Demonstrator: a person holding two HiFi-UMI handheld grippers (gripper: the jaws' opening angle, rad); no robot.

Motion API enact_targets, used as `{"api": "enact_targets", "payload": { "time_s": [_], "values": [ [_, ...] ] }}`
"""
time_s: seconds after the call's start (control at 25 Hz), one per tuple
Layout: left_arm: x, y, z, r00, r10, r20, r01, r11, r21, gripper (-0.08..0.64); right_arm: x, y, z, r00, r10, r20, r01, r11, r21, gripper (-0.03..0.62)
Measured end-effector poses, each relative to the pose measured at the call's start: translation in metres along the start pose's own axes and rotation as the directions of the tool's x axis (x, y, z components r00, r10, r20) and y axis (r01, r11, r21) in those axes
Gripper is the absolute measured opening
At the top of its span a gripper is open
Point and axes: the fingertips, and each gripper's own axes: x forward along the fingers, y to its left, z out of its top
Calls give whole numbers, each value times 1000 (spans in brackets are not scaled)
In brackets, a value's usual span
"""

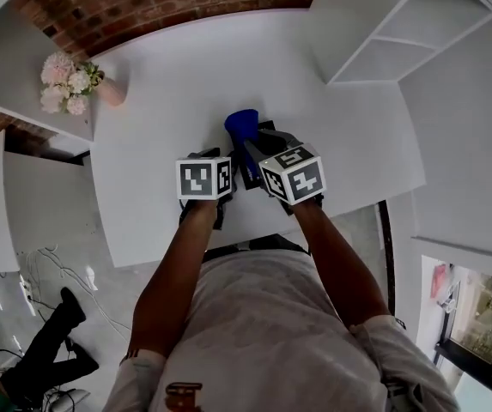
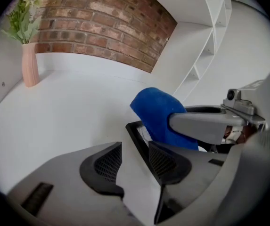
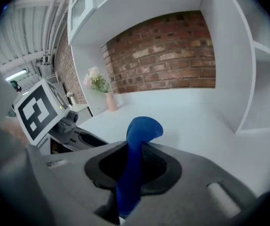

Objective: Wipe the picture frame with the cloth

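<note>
The white bench (image 1: 314,101) runs up to a brick wall (image 1: 160,3), with white shelves (image 1: 400,33) rising off its far right corner; the black picture frame (image 2: 135,138) lies on the bench toward the middle of its near edge, under both tools; the left tongs (image 2: 134,160) stand wide apart over bare bench with nothing between them, one corner of the frame just past them; the right tongs (image 3: 135,160) are clamped on the blue cloth (image 3: 135,164), which sticks up in a rounded fold above the frame; a pink vase (image 1: 111,91) of pale flowers (image 1: 67,82) stands at the far left corner.
</note>
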Motion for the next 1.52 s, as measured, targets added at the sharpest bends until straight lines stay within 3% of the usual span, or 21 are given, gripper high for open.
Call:
{"api": "enact_targets", "payload": {
  "time_s": [0.36,0.56,1.12,1.24,1.52],
  "values": [
    [9,5,-7,999,32,-42,-32,999,11,173,30,-8,-18,982,0,-189,-4,1000,-16,74],
    [14,6,-11,998,39,-54,-38,999,14,173,29,-25,-24,972,-40,-233,35,999,-28,74],
    [13,8,-11,998,35,-45,-34,999,13,179,-12,-88,-38,960,-161,-229,170,985,18,74],
    [13,7,-12,998,36,-45,-35,999,15,179,-21,-80,-31,972,-137,-189,150,987,52,74],
    [13,6,-12,999,28,-38,-28,999,17,179,-24,-20,-12,996,0,-85,12,989,147,74]
  ]
}}
